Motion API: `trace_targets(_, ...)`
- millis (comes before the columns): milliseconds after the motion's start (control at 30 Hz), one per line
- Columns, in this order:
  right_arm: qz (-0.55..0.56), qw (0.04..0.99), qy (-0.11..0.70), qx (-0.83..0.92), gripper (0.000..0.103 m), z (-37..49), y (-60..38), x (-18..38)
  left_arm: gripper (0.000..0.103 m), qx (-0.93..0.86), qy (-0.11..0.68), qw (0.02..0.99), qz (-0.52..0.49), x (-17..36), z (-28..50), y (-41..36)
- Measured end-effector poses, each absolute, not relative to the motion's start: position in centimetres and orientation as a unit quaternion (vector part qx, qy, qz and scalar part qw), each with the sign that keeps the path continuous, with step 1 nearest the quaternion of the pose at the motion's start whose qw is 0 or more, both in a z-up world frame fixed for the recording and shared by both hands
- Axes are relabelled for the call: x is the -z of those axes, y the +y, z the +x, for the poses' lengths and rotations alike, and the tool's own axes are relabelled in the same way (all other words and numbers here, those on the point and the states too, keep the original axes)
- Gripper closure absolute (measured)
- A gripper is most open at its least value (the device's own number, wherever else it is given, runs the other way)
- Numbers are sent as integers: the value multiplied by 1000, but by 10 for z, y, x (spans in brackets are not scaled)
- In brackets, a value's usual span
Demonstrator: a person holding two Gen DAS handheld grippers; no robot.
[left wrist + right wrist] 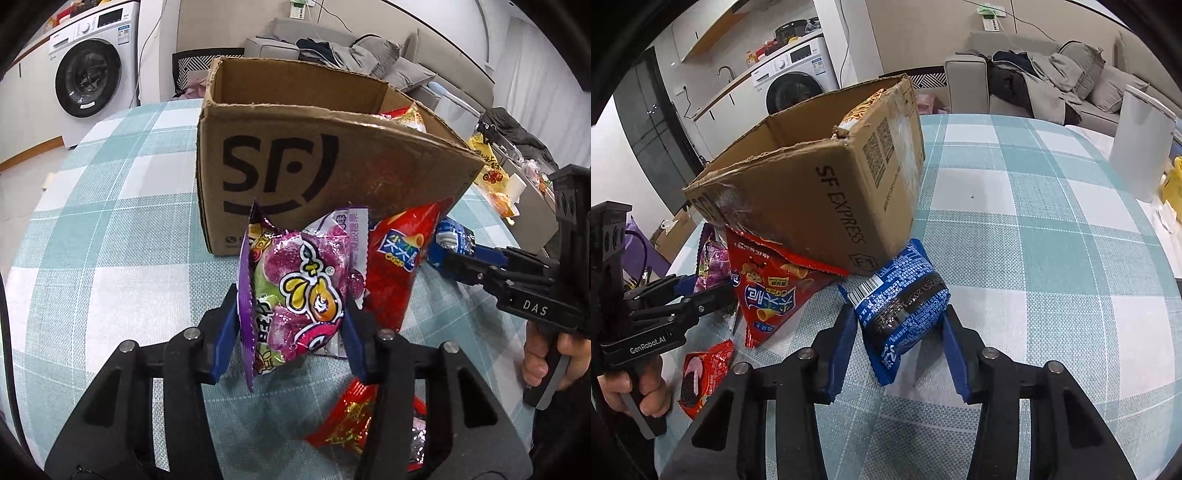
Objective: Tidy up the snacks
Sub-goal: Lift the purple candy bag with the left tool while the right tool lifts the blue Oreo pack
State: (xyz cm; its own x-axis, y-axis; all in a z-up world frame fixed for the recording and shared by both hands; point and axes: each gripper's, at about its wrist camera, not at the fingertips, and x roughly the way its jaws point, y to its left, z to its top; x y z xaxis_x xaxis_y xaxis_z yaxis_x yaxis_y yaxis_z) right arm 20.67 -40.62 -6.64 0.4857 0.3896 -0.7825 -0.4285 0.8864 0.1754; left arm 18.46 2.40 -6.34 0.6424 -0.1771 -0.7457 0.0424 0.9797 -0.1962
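An open cardboard box (295,155) marked SF stands on the checked tablecloth; it also shows in the right wrist view (820,192), with snack bags inside. My left gripper (290,325) is shut on a purple candy bag (295,288), held upright in front of the box. My right gripper (899,332) is shut on a blue cookie pack (905,302) beside the box's corner; the pack also shows in the left wrist view (452,240). A red chip bag (399,258) leans against the box; it shows in the right wrist view too (772,288).
A small red cookie packet (705,369) lies on the cloth near the left gripper (683,295). Another red packet (351,417) lies under my left fingers. A white cylinder (1141,144) and yellow bags (487,162) stand at the table's far right. A washing machine (92,74) and sofa are behind.
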Motion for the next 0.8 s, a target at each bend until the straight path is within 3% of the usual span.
trace_targets(800, -8, 863, 436, -256, 62, 191, -415, 47, 57, 48, 389, 915, -97, 35, 142, 44)
